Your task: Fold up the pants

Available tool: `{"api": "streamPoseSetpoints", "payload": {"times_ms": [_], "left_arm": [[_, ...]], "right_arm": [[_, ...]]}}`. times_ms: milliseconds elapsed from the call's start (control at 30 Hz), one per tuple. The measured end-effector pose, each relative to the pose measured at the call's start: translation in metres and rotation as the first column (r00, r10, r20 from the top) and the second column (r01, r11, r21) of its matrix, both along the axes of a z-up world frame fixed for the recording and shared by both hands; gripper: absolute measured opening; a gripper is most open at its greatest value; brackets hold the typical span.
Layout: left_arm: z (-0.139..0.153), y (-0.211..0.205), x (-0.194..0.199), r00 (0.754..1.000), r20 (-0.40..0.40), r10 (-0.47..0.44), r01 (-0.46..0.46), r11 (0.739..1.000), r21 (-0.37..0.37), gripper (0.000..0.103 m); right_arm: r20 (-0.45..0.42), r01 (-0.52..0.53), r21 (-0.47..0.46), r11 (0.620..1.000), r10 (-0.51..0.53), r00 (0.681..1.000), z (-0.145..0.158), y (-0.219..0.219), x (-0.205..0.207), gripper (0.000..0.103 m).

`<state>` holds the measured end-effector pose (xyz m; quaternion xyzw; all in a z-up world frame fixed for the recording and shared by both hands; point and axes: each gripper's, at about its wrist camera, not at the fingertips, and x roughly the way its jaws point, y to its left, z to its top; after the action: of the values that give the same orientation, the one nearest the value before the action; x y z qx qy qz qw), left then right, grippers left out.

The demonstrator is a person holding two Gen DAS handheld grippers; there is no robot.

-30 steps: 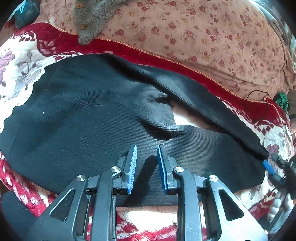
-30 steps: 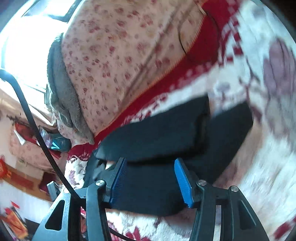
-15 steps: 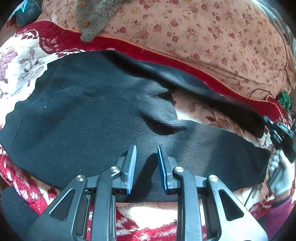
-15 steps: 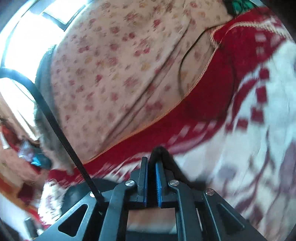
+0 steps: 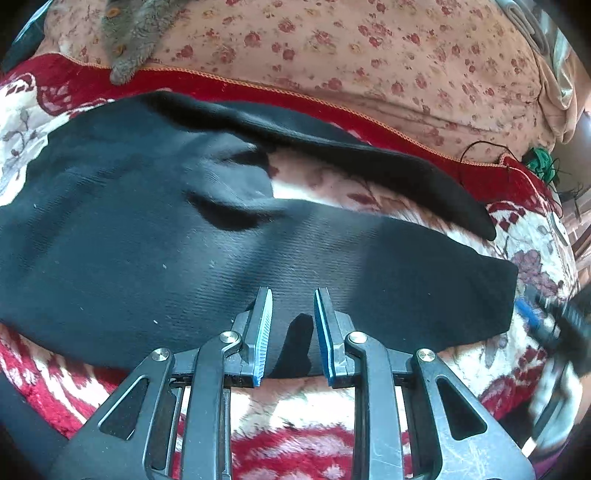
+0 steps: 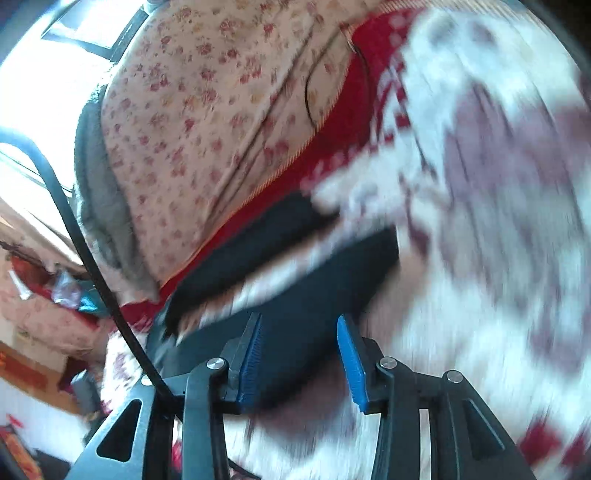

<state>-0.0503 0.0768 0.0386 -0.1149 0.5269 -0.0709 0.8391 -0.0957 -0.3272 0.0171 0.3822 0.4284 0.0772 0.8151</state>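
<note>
Black pants [image 5: 155, 236] lie spread flat on a red-and-white floral blanket [image 5: 295, 413], legs splayed in a V with blanket showing in the gap between them. Waist end sits to the left in the left wrist view, leg ends to the right.

Left gripper [image 5: 292, 325]: jaws apart, nothing between the blue pads [image 5: 263, 332]. It sits over the near edge of the pants, at the near leg just short of the crotch. Fabric lies directly ahead of and under the fingertips; pads are not pinching it. Can't tell whether the tips touch the cloth.

Right gripper [image 6: 299, 354]: jaws wide apart, holding nothing. In the right wrist view the hem end of the near leg [image 6: 314, 295] lies right in front of and between its open fingers, edge of the cloth reaching into the gap. Heavy motion blur there, so contact can't be confirmed. In the left wrist view the same gripper [image 5: 535, 321] shows blurred at the far right, just beside the near leg's hem.

Far leg [image 5: 369, 158] runs along the red border of the blanket, its hem well apart from both grippers.

Behind the blanket: pink floral quilt [image 5: 369, 55], with a grey furry item [image 5: 133, 22] on it at upper left. A black cable [image 6: 74, 229] crosses the left of the right wrist view.
</note>
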Motion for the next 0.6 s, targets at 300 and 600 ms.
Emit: {"api": "streamPoseSetpoints", "payload": {"times_ms": [300,600], "left_arm": [[0.007,-0.002,-0.013,1.0,0.005,0.002,-0.002,1.0,-0.004,0.022],[0.005,-0.005,-0.017,1.0,-0.005,-0.004,0.004,1.0,0.006,0.022]], "right_arm": [[0.07,-0.013,0.327,0.945,-0.011,0.998,-0.04,0.045,-0.02,0.046],[0.121,0.132,0.435,0.891,-0.203,0.972,-0.034,0.014,-0.01,0.045]]}}
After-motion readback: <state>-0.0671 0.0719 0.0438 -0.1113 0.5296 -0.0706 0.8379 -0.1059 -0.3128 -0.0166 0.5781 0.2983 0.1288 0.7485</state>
